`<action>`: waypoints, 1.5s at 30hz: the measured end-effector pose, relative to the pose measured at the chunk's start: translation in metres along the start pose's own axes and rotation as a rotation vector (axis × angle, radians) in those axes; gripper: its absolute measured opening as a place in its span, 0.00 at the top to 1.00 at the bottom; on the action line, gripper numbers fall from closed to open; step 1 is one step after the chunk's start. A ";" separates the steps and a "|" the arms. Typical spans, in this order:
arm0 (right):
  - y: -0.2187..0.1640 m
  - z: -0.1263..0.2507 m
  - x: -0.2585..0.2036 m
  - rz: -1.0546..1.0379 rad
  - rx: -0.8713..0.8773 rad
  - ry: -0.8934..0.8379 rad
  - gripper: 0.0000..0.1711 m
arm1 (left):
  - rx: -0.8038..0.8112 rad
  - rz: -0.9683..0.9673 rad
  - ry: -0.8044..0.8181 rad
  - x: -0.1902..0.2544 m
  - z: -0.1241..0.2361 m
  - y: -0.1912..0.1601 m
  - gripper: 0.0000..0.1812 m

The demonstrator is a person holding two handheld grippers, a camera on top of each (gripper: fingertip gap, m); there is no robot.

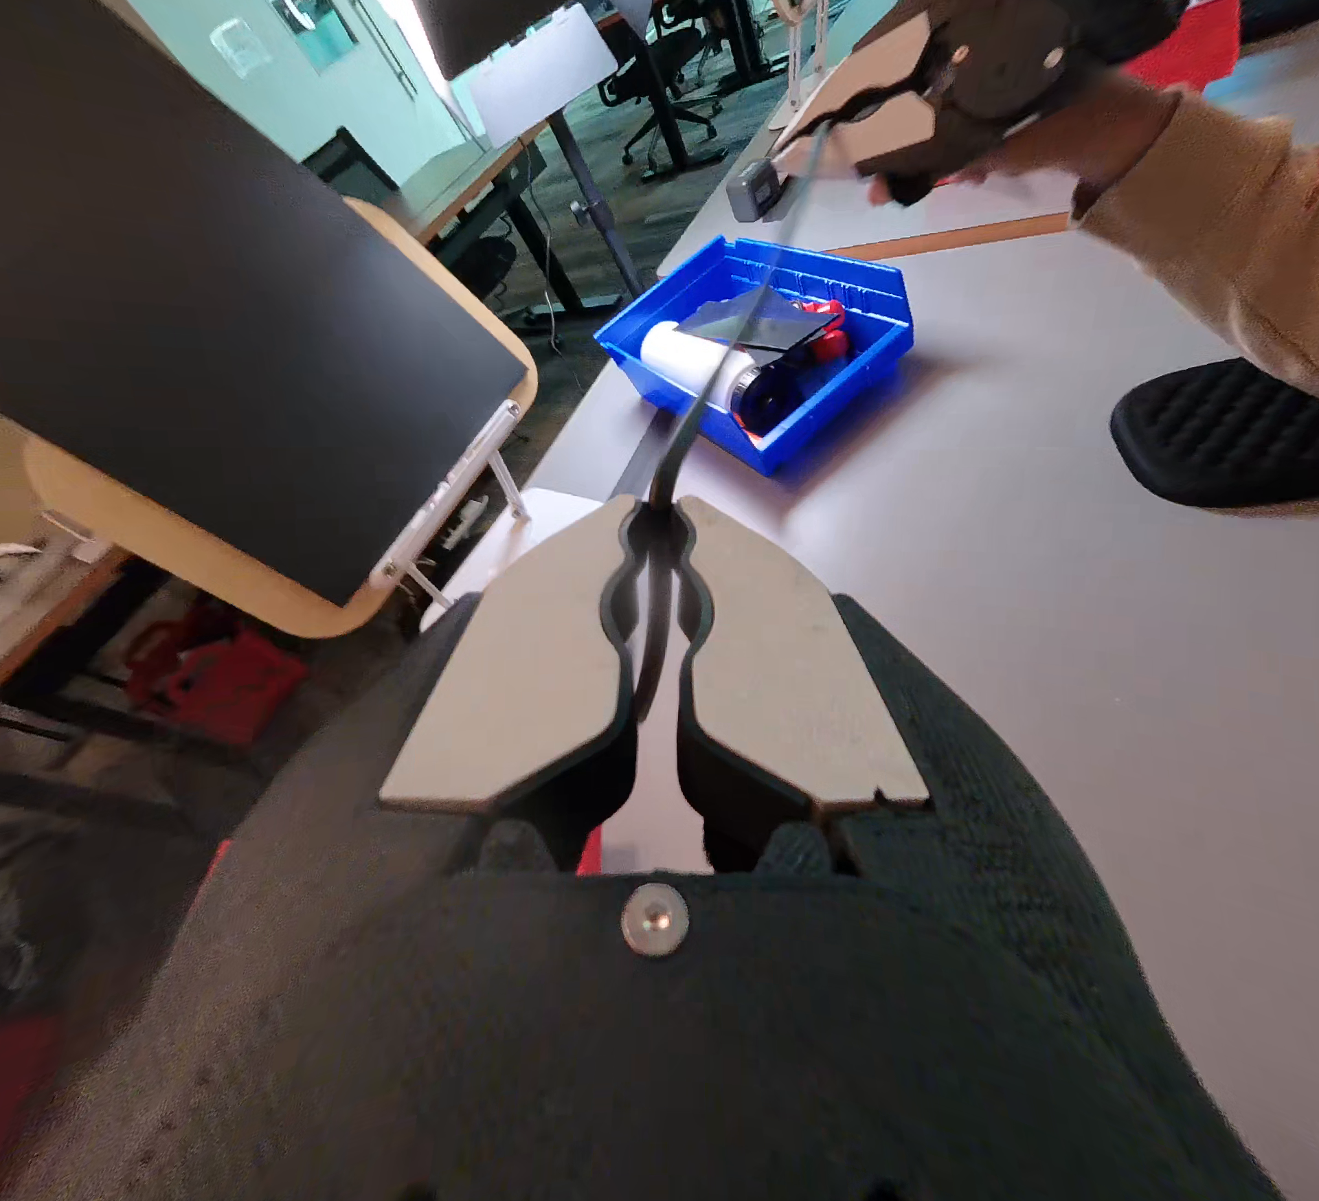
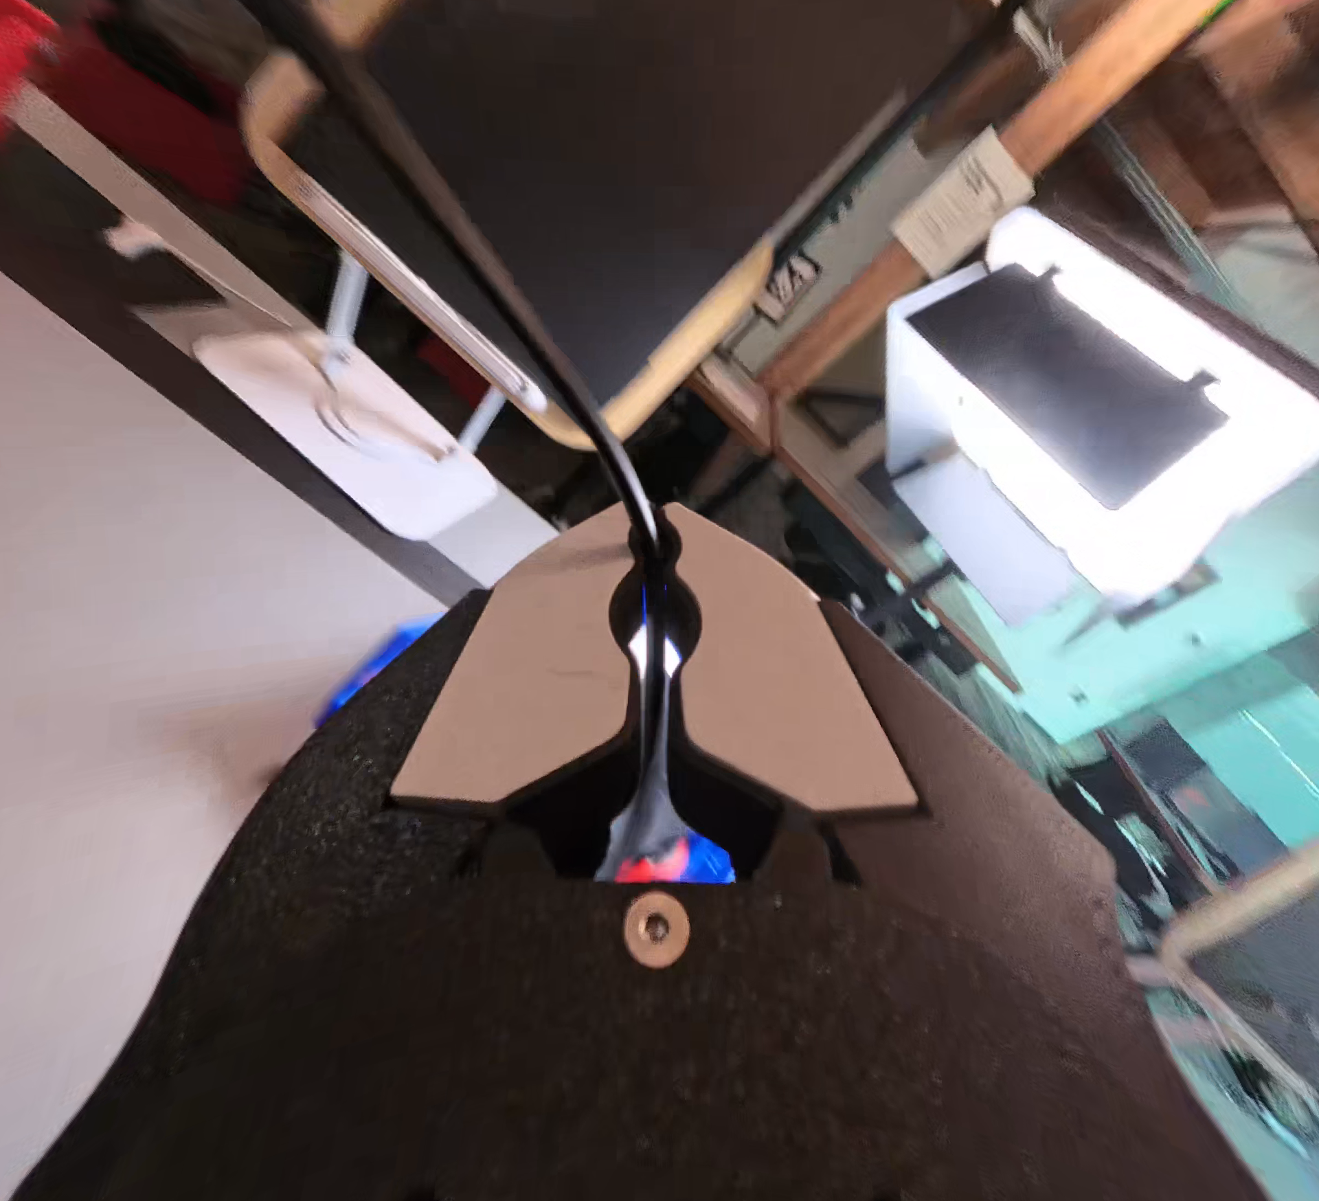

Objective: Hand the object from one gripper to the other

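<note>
The handover is at its middle: the black strap (image 1: 721, 367) stretches in the air above the blue bin (image 1: 878, 339), with both the left hand-held gripper (image 1: 655, 524) and right hand-held gripper (image 1: 831, 121) clamped on its ends. Next, one must likely let go.

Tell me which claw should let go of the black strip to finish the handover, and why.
Cannot tell from grip alone: the left claw and right claw both pinch the black strip above the blue bin. Whichever held it first should probably release; these views don't show that.
</note>
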State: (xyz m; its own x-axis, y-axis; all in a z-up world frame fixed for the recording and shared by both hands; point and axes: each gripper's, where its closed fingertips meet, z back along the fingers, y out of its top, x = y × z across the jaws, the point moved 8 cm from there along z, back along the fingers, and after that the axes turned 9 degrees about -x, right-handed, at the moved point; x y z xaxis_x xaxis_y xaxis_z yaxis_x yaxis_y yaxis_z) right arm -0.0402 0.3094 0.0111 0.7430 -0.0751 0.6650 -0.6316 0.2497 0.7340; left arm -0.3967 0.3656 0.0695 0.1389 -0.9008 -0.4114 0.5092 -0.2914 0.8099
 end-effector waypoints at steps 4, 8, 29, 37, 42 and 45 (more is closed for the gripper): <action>-0.054 0.019 0.035 0.006 -0.431 0.185 0.95 | -0.044 0.102 -0.022 -0.009 -0.009 -0.028 0.97; -0.108 0.039 0.040 0.074 -0.861 0.224 0.70 | -0.122 0.137 -0.196 0.013 -0.047 -0.046 0.97; 0.030 0.018 -0.176 0.386 0.052 0.885 0.79 | -0.236 0.117 -0.525 0.080 -0.133 -0.065 0.97; 0.040 0.020 -0.096 0.051 0.193 0.702 1.00 | 0.014 0.143 -0.388 0.065 -0.135 -0.064 0.78; 0.043 0.026 -0.060 -0.135 0.191 0.612 1.00 | 0.149 0.215 -0.393 0.084 -0.159 -0.059 0.79; 0.046 0.029 -0.054 -0.242 0.210 0.641 1.00 | 0.237 0.347 -0.413 0.089 -0.169 -0.054 0.78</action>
State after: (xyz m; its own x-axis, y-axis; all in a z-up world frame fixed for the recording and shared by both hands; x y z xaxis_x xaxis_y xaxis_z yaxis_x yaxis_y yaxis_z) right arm -0.1155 0.2971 0.0128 0.8109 0.4929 0.3154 -0.4135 0.1014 0.9048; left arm -0.2682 0.3556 -0.0821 -0.1036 -0.9932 0.0527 0.2830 0.0213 0.9589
